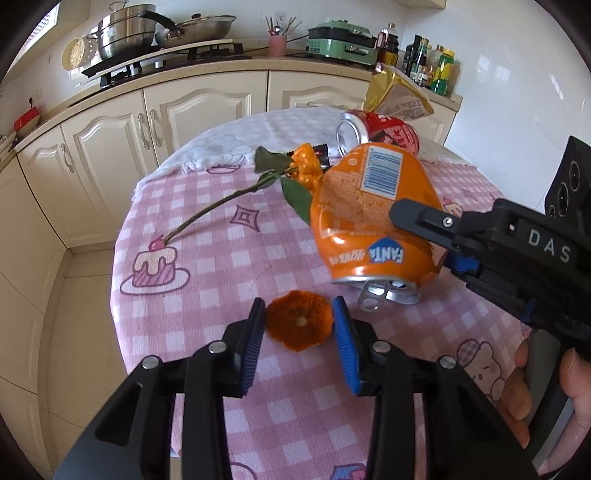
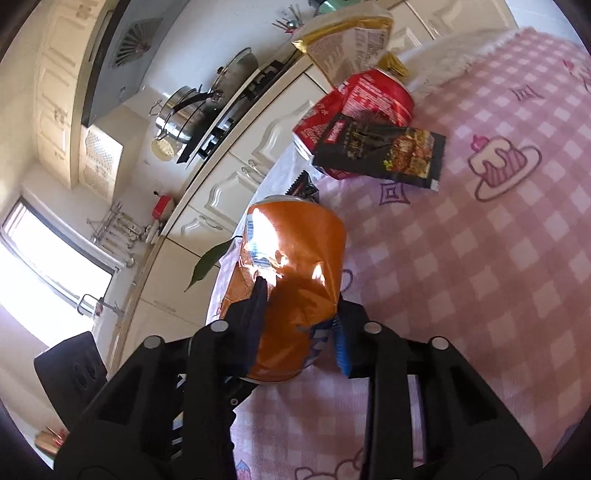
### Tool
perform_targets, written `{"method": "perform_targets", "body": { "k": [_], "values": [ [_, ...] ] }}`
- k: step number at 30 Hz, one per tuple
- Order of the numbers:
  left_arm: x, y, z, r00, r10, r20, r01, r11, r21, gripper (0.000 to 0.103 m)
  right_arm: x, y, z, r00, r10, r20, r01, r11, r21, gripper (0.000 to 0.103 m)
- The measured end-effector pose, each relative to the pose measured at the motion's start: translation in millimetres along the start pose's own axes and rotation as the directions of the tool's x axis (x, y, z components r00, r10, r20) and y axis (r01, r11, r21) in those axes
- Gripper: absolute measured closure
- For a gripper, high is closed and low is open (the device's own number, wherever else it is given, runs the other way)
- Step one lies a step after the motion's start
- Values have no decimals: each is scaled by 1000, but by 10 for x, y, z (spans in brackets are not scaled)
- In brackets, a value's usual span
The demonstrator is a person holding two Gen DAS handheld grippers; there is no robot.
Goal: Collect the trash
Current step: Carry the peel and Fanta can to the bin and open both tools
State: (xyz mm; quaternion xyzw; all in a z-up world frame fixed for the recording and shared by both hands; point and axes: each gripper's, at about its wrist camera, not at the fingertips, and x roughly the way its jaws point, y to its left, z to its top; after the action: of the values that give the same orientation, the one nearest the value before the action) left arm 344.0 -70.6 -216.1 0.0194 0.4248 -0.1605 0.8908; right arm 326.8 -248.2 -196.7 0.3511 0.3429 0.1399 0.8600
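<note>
An orange peel (image 1: 295, 325) lies on the pink checked tablecloth (image 1: 221, 266) between the blue pads of my left gripper (image 1: 299, 310), which touch both of its edges. A dented orange Fanta can (image 1: 369, 221) is tilted with its opening toward the left wrist camera. My right gripper (image 2: 299, 306) is shut on this can (image 2: 295, 251), one finger pressed into a dent. Beyond it lie a crushed red cola can (image 1: 380, 129), a black snack packet (image 2: 380, 151), a crumpled orange wrapper (image 1: 306, 166) and a long flower stem with leaves (image 1: 221, 199).
A gold bag (image 1: 399, 96) stands at the table's far edge. The round table's edge (image 1: 122, 236) drops to the floor on the left. Cream cabinets (image 1: 110, 140) and a stove with pots (image 1: 129, 33) line the wall behind. A person's hand (image 1: 546, 387) holds the right gripper's handle.
</note>
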Motion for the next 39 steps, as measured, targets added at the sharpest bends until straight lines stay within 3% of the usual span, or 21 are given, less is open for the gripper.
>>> {"method": "perform_targets", "body": {
  "k": [4, 9, 20, 30, 39],
  "values": [
    [-78, 83, -24, 1000, -16, 8, 17, 999, -45, 67, -152, 189, -32, 998, -47, 52, 53, 992, -113, 84],
    [-251, 177, -69, 999, -32, 37, 35, 996, -84, 67, -308, 315, -38, 993, -73, 92, 88, 981, -172, 89],
    [-810, 439, -194, 991, -15, 131, 33, 990, -139, 67, -474, 867, -347, 990, -70, 122, 108, 934, -340, 90],
    [-1329, 1234, -584, 981, 83, 177, -33, 962, -270, 67, -137, 1705, -945, 1000, 22, -7, -23, 864, -503, 90],
    [-1446, 2299, -1159, 973, 204, 107, -133, 879, -458, 67, 621, 2257, -1609, 978, 41, -206, -155, 801, -578, 90]
  ]
}}
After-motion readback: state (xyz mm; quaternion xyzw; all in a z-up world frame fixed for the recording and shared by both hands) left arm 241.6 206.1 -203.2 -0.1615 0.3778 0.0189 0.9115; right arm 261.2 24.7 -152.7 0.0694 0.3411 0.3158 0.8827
